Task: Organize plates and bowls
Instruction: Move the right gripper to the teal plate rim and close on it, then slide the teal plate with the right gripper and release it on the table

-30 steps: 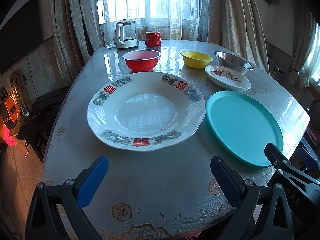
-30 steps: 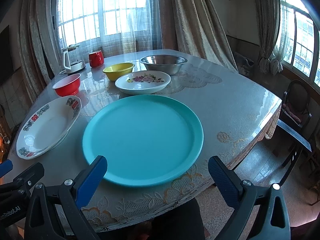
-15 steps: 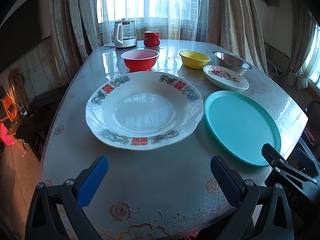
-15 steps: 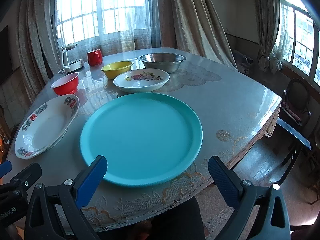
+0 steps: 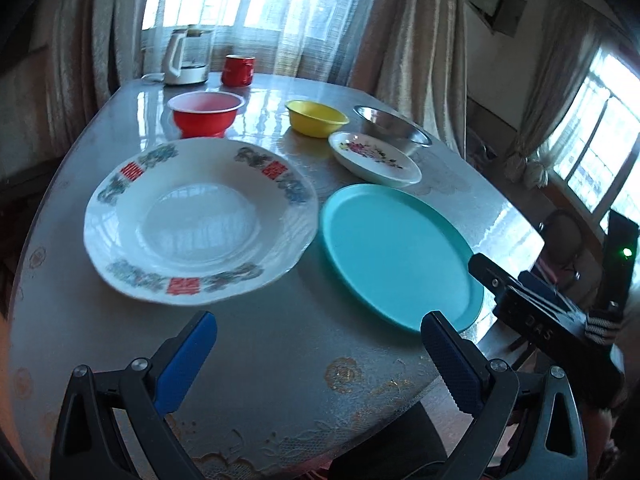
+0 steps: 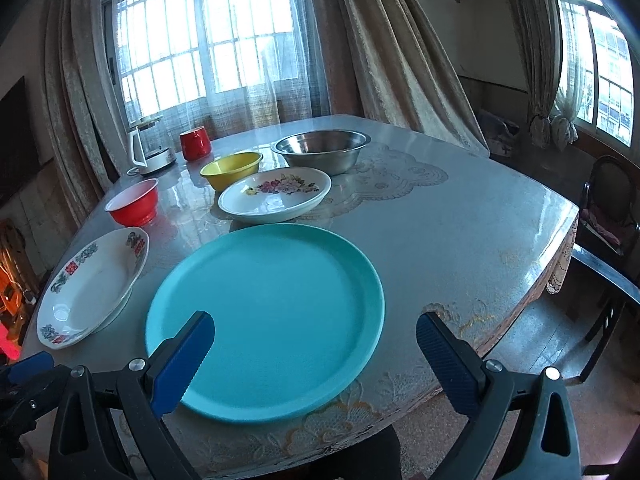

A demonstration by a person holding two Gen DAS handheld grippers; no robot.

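A big white plate with red and blue rim marks [image 5: 200, 220] [image 6: 94, 284] lies at the table's near left. Beside it on the right rests a teal plate [image 5: 396, 256] [image 6: 264, 316]. Behind them sit a small floral plate [image 5: 374, 158] [image 6: 276, 196], a red bowl [image 5: 205, 114] [image 6: 134, 204], a yellow bowl [image 5: 317, 118] [image 6: 231, 170] and a steel bowl [image 5: 394, 130] [image 6: 322, 150]. My left gripper [image 5: 320, 354] hangs open above the near table edge, in front of the white plate. My right gripper [image 6: 316, 354] is open over the teal plate's near rim, holding nothing.
A kettle [image 5: 186, 56] [image 6: 150, 146] and a red mug [image 5: 238, 70] [image 6: 195, 144] stand at the far edge by the curtained window. A dark chair [image 6: 608, 216] stands off the table's right side. The table [image 6: 440, 232] carries a lace-patterned cover.
Both views have pulled slightly back and tilted up, so more window shows. The left view has swung right and blurred. No dish has moved; both grippers stay open.
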